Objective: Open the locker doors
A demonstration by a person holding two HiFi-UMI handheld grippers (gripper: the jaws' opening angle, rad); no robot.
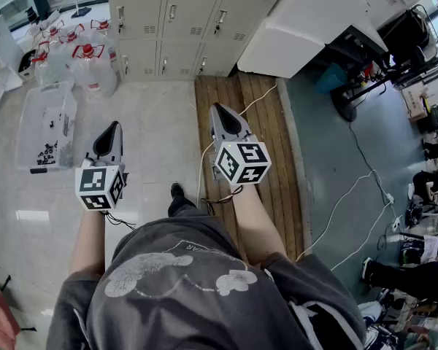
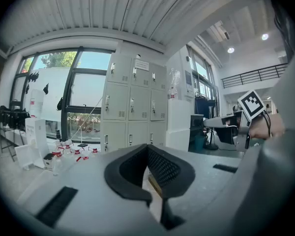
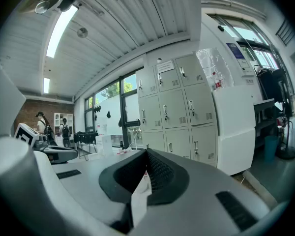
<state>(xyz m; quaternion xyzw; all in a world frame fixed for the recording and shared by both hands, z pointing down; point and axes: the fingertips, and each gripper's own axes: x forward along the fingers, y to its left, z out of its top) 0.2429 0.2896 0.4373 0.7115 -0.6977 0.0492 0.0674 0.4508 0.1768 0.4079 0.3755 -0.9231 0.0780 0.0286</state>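
Note:
The grey lockers (image 1: 175, 20) stand against the far wall, every door shut, each with a small handle. They also show in the left gripper view as lockers (image 2: 132, 107) and in the right gripper view as lockers (image 3: 174, 107), some way off. My left gripper (image 1: 117, 125) and right gripper (image 1: 215, 106) are held about level in front of the person, well short of the doors. The left gripper's tips (image 2: 147, 145) meet with nothing between them. The right gripper (image 3: 146, 151) is also shut and empty.
Several clear water jugs with red handles (image 1: 73, 57) stand left of the lockers, with a clear plastic bin (image 1: 47, 126) on the floor in front of them. A wooden pallet (image 1: 241, 122) lies under my right gripper. A white cabinet (image 1: 306, 20) adjoins the lockers on the right. Cables (image 1: 350, 195) trail on the floor.

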